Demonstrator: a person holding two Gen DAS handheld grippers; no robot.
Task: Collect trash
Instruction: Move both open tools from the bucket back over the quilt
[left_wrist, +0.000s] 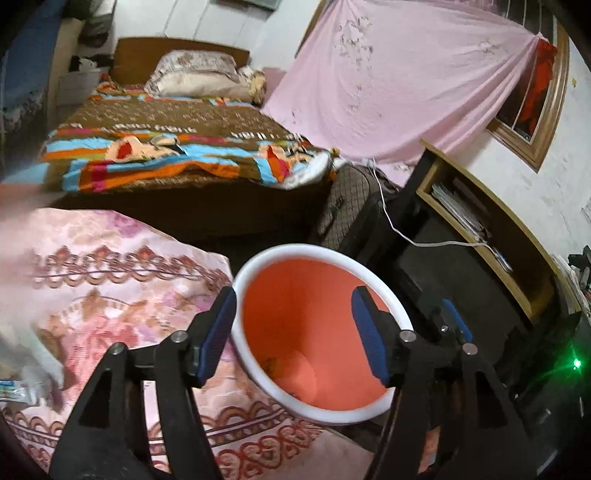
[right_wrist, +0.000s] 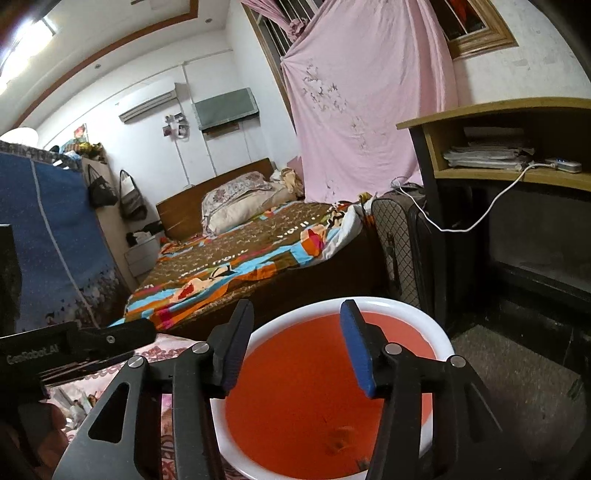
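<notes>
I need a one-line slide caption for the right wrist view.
Right tongs, open and empty, above the orange trash bin with white rim, beside the bed.

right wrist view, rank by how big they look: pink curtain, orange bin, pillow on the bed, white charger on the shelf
1. pink curtain
2. orange bin, though it sits nearest the camera, which inflates it and leaves its rank against the curtain unsure
3. pillow
4. white charger
</notes>
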